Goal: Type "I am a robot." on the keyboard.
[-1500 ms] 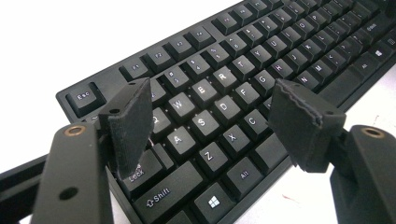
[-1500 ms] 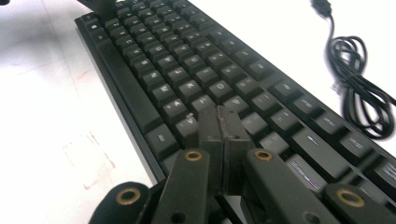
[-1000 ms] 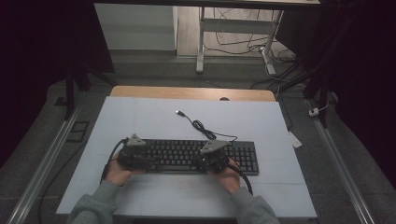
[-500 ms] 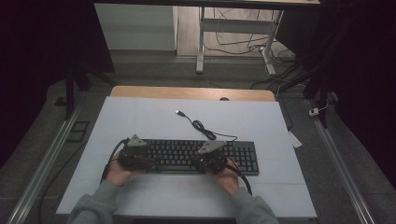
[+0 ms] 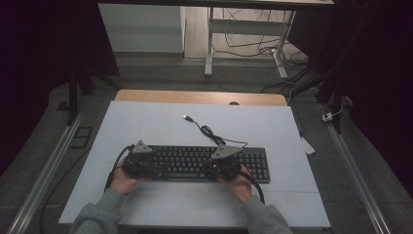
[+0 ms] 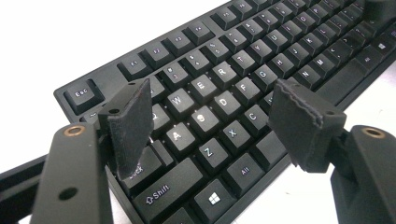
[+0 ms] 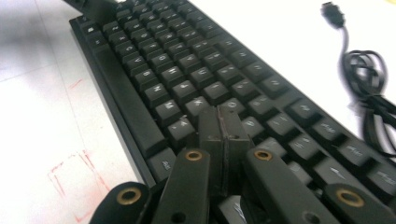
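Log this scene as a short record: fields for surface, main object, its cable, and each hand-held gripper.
surface: white table
main object: black keyboard, flat on the table
cable: coiled behind the keyboard, USB plug lying free
left hand-held gripper: jaws open, above the keyboard's left end keys
right hand-held gripper: jaws shut together, empty, tips over the keys

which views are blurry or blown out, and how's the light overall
High view: dim, dark surroundings, keyboard legible only as a shape. Left gripper view: sharp keys, table blown out white. Right gripper view: soft, far keys and cable blurred, table glaring.
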The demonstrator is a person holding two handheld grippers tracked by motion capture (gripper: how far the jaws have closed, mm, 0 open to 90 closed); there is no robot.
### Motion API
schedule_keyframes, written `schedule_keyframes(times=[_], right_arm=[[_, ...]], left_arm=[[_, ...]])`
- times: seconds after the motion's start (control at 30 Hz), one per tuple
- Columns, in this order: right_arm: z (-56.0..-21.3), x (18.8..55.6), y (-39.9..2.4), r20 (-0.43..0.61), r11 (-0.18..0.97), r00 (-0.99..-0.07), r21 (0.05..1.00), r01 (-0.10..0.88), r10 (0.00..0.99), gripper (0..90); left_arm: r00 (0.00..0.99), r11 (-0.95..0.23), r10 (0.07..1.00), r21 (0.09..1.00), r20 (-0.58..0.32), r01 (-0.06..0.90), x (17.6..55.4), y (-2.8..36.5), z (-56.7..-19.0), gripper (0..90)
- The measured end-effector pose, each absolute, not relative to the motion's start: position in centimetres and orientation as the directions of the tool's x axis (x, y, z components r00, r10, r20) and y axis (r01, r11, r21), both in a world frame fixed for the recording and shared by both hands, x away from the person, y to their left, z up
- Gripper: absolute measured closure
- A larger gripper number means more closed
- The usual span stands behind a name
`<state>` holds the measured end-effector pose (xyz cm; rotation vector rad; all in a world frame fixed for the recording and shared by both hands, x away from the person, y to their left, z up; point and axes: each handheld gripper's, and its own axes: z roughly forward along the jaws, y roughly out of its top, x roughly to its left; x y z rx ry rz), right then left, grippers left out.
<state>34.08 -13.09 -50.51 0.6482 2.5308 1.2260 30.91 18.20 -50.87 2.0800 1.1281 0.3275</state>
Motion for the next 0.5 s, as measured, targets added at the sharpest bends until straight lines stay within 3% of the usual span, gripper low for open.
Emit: schedule_keyframes(times=[0.23,0.5], right_arm=[[-50.2,34.5,-16.2,-0.043,0.499,-0.814,0.808,0.312,0.579,61.5],[-50.1,34.5,-19.1,-0.052,0.488,-0.788,0.810,0.327,0.614,53.9]], left_arm=[[0.582,-0.344,0.805,0.708,-0.115,0.617,30.9,18.3,-50.9,30.5],[0.580,-0.344,0.807,0.711,-0.110,0.613,30.9,18.2,-50.9,30.4]])
